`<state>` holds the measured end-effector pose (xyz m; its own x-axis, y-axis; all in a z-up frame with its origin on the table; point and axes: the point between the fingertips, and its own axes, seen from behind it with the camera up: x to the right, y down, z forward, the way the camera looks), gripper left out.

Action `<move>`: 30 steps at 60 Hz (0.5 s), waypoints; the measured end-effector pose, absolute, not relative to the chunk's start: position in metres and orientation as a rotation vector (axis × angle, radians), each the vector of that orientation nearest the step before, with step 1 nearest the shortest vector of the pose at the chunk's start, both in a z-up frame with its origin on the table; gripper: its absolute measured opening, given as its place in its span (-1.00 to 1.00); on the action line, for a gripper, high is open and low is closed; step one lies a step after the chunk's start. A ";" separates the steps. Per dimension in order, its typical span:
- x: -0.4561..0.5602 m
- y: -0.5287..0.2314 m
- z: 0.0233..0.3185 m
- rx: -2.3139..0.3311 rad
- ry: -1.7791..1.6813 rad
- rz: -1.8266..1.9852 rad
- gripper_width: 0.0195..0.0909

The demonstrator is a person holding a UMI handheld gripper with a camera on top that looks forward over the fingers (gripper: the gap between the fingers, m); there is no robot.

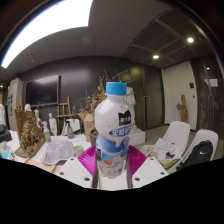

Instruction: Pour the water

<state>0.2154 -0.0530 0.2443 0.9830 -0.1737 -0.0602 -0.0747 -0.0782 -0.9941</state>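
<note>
Between the fingers: a plastic bottle [114,128] stands upright, its lower body pressed on both sides by the gripper [113,158].
Gripper: closed narrow on the bottle, holding it; the magenta pads [88,157] show at either side of the bottle's base.
Bottle cap: light blue, screwed on, at the top of a white neck.
Bottle label: a blue and white wrap with small print and a dark block near the upper part; the writing is too small to read, and no brand can be made out.
Just beyond, to the left: a table [60,152] crowded with small things, among them a brown woven basket-like object [30,137] and a few white bottles [50,125].
Just beyond, to the right: white chairs [182,135] with rounded backs.
Farther back: a dark wall [75,85] with a wooden easel-like frame [63,108] standing before it.
Far right: a pale door or panel [181,90].
Overhead: a long bright ceiling light [52,22] and smaller round lamps [190,40].
</note>
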 end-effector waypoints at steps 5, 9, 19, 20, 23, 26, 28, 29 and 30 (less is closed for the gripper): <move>0.250 -0.050 0.195 -1.714 0.175 -0.127 -0.47; 0.279 -0.046 0.165 -1.761 0.169 -0.123 -0.47; 0.322 -0.046 0.097 -1.850 0.159 -0.138 -0.47; 0.324 -0.046 0.092 -1.857 0.159 -0.133 -0.47; 0.331 -0.047 0.078 -1.877 0.165 -0.124 -0.46; 0.333 -0.050 0.066 -1.897 0.172 -0.103 -0.46; 0.334 -0.050 0.057 -1.914 0.176 -0.087 -0.45; 0.334 -0.053 0.053 -1.922 0.178 -0.081 -0.45; 0.333 -0.054 0.049 -1.931 0.179 -0.075 -0.42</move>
<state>0.3332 -0.0540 0.0485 0.9864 -0.1610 -0.0335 -0.0888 -0.3503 -0.9324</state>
